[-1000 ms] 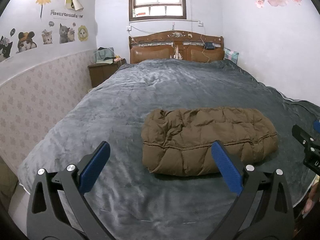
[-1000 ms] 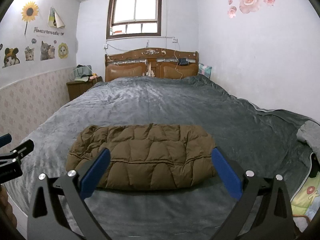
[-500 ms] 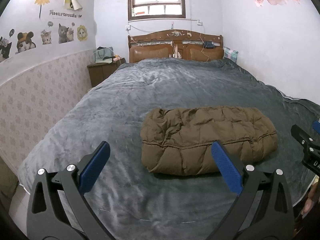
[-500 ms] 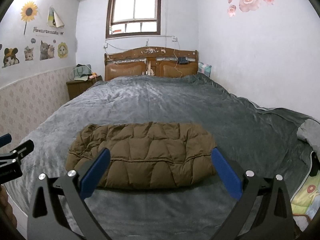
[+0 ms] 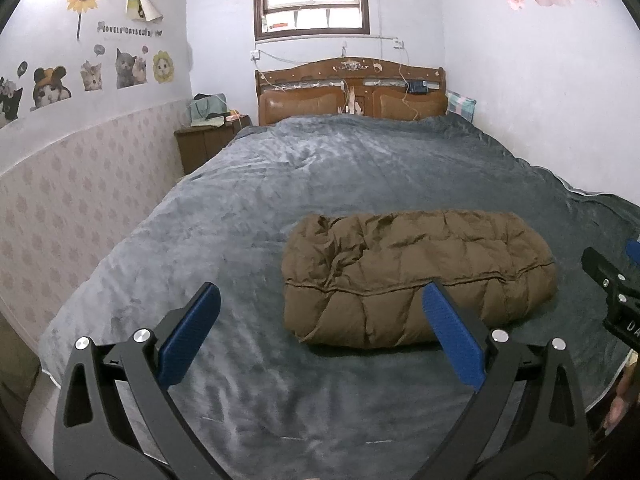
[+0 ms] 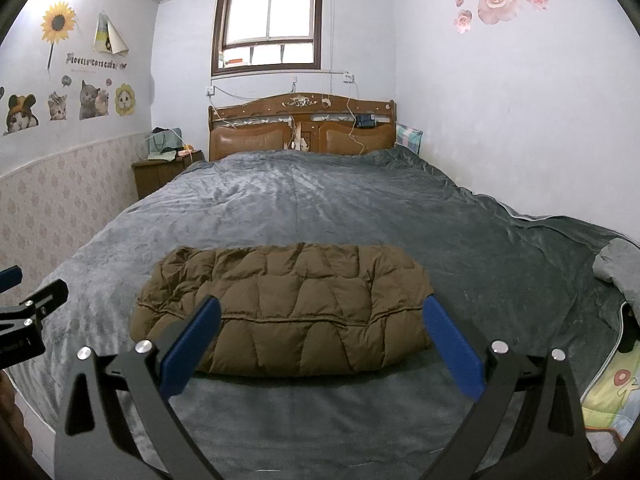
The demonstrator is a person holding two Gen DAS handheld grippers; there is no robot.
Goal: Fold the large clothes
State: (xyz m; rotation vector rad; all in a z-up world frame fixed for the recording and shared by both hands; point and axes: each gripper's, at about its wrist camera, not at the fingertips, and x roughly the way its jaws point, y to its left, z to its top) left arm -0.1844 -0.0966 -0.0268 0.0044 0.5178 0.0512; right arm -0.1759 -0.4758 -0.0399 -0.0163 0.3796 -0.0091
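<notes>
While both grippers hang empty above the near end of the bed, each view shows the following.

Left wrist view, gripper: the left gripper (image 5: 320,320), black-framed with blue ribbed pads, has its jaws spread wide and nothing between them.
Left wrist view, garment: a brown quilted puffer coat (image 5: 416,272), folded into a thick oblong bundle, lies on the grey plush bed cover (image 5: 340,176), ahead and to the right of this gripper, well clear of both pads.
Left wrist view, other tool: part of the right gripper (image 5: 612,292) shows at the right edge; its opening cannot be read from here.

Right wrist view, gripper: the right gripper (image 6: 320,334) is also spread wide and empty, and hovers just short of the coat's near edge.
Right wrist view, garment: the coat (image 6: 288,300) lies crosswise on the cover, nearly centred between the blue pads, with a stitched seam along its front.
Right wrist view, surroundings: a carved wooden headboard (image 6: 302,126) stands at the far end; a grey pile of cloth (image 6: 618,264) sits at the right edge of the bed.

Step in hand: the coat looks already folded, so this is probably a check, or the pause before a final fold.
Next move: either tidy the rumpled left end or take the bundle by both short ends; each calls for a deep bite, since the puffy layers would likely spring open.
</notes>
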